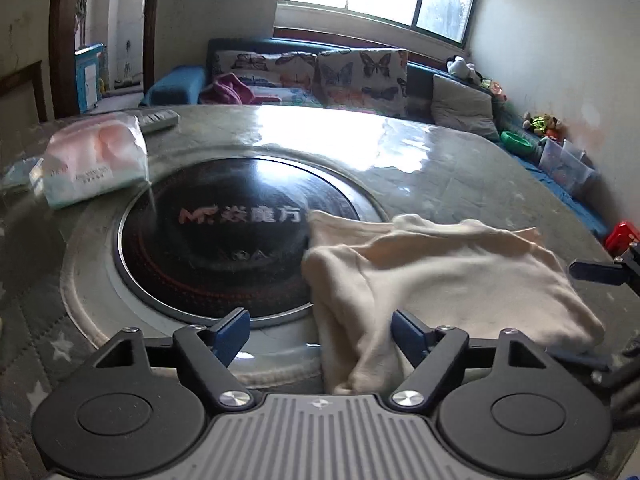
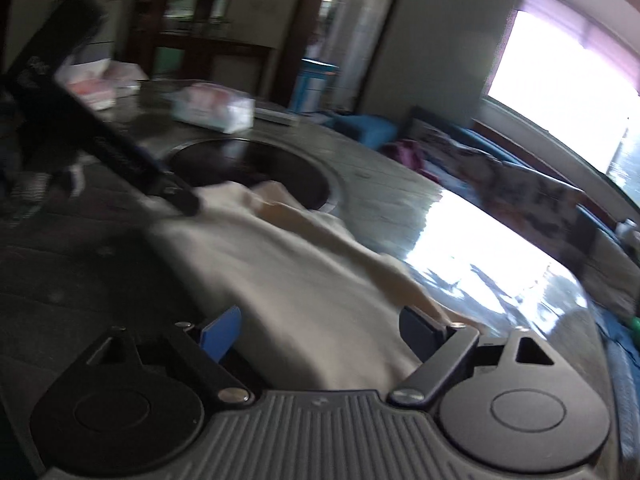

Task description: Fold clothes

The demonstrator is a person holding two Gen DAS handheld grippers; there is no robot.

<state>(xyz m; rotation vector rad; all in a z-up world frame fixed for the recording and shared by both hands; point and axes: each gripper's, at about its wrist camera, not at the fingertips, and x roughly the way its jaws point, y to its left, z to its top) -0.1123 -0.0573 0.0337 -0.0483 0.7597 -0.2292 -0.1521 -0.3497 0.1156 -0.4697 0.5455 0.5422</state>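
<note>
On the table (image 1: 440, 152), beside the hob (image 1: 224, 248), lay the cream garment (image 1: 440, 280), already doubled into layers. We held both grippers, left (image 1: 320, 330) and right (image 2: 320, 330), fingers apart around its near edge, likely poised to pinch.

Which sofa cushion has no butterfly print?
The plain grey cushion at the right end of the sofa. The two cushions to its left, under the window, are both covered in large butterflies.
</note>
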